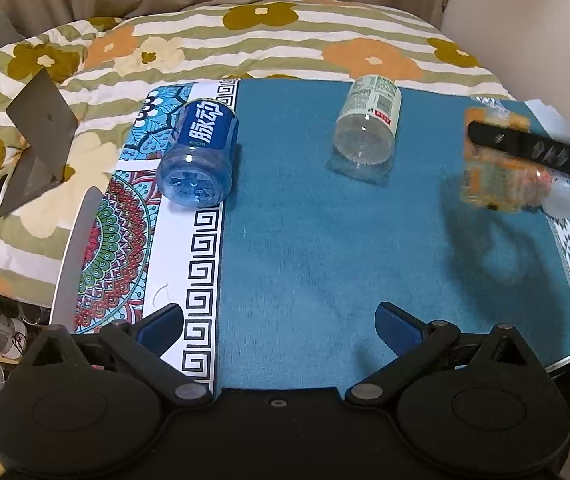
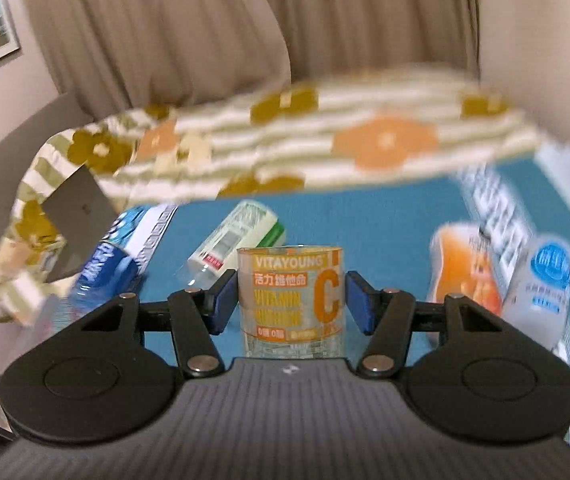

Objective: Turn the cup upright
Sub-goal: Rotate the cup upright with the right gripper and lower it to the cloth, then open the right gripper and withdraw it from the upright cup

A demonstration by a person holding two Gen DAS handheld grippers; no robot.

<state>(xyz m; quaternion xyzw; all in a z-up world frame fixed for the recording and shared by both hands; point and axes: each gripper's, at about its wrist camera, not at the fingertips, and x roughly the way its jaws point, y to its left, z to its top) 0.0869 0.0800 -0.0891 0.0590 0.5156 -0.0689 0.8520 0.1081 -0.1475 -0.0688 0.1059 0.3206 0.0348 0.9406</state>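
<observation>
Cup (image 2: 289,300) sits upright between our right claw's (image 2: 289,304) closed-in pads, gripped; our left claw (image 1: 281,328) gapes empty, well apart.

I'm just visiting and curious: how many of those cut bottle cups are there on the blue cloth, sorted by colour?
Blue: 1, the blue cup, lying on its side.
Clear with a pale green label: 1, the clear cup, lying on its side.
Orange: 1, the orange cup, between the fingers of the right gripper.
Total: 3.
</observation>
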